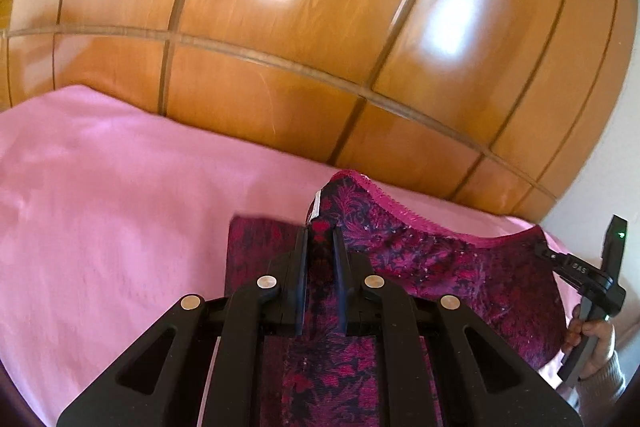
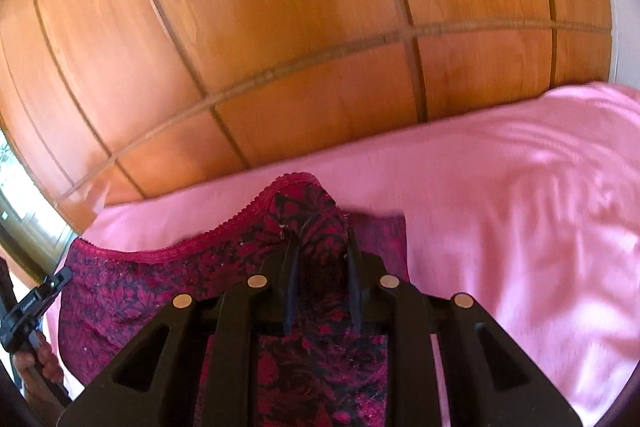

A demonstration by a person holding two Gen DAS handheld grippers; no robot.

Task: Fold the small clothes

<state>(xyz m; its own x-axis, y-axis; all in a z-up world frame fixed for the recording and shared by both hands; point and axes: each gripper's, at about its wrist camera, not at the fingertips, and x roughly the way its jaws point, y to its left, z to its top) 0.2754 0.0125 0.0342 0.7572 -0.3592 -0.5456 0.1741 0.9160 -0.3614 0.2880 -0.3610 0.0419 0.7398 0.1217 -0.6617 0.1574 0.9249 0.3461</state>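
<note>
A small dark red garment with a black floral print and a pink lace edge hangs stretched above a pink sheet. My left gripper is shut on one top corner of it, where a white label sticks up. My right gripper is shut on the other top corner of the garment, cloth bunched between its fingers. The lace edge sags in a curve between the two corners. Another part of the same printed cloth lies flat on the sheet under the grippers. Each wrist view catches the other handle at its edge, held by a hand.
A glossy wooden panelled wall rises right behind the pink sheet. A white wall stands at the right of the left wrist view. A window frame shows at the left edge of the right wrist view.
</note>
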